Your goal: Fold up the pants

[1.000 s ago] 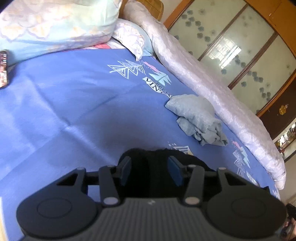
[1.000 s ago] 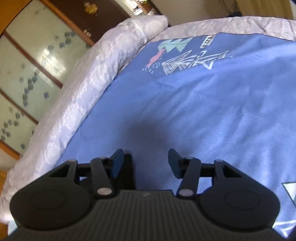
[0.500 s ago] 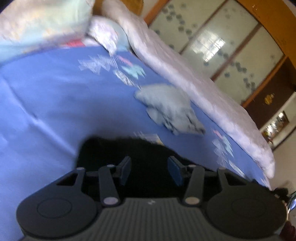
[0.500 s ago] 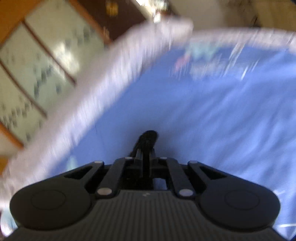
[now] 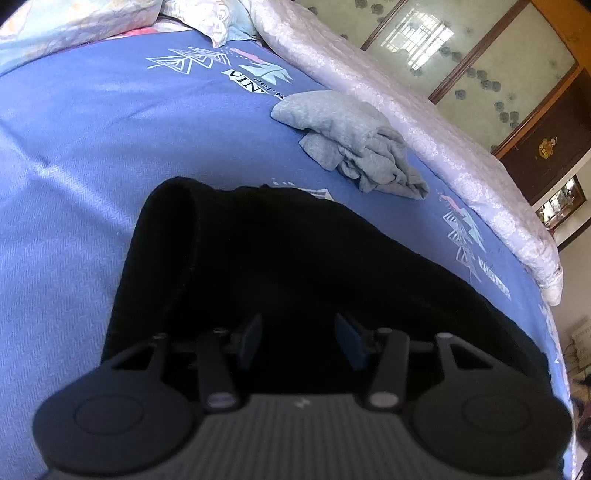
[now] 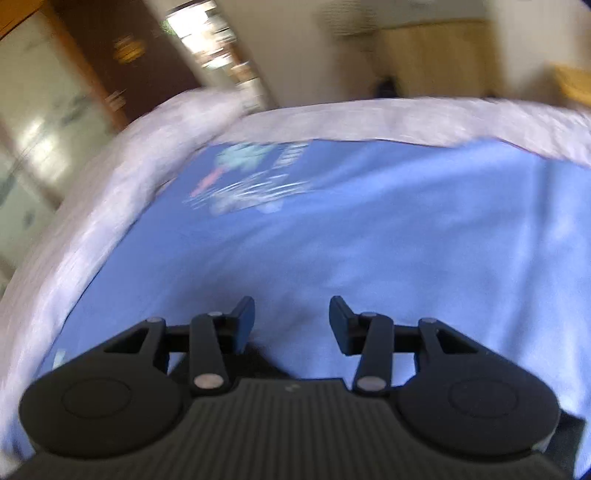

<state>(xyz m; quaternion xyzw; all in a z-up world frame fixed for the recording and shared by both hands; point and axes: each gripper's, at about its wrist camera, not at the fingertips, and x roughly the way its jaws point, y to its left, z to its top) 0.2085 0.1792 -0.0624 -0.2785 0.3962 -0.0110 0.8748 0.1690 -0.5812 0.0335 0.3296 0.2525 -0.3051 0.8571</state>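
Two grippers, both with fingers spread apart and nothing between them.

Left gripper (image 5: 298, 334): blue-padded fingers wide apart, poised directly over the black pants (image 5: 280, 258), the cloth filling the gap beneath without being pinched.

Right gripper (image 6: 291, 321): fingers likewise apart, over bare blue bedsheet (image 6: 406, 240); a small dark patch of cloth shows just under its body, too little to identify surely.

Pants: black, matte, no visible seams or detail owing to darkness. One rolled or doubled edge forms a thick rounded band (image 5: 166, 236) on the gripper's left side; the rest spreads as a broad curved sheet to the right, lying on the bedsheet close to the left gripper.

Beyond the pants: a crumpled grey garment (image 5: 354, 140), apart from the pants, farther from the left gripper. Past it, a pale lilac quilt (image 5: 424, 129) runs along the bed's edge. Pillows (image 5: 92, 18) lie at the far left corner.

Writing: the bedsheet print beyond the pants shows triangular tree motifs and dark letters reading "VINT" (image 5: 245, 82), the rest cut off.

View differences: only the left wrist view shows the pants whole, the grey garment, pillows and legible print. The right wrist view is motion-blurred; it shows the quilt (image 6: 332, 122) around the bed's far corner and a wardrobe (image 6: 55, 110) with glass panels.
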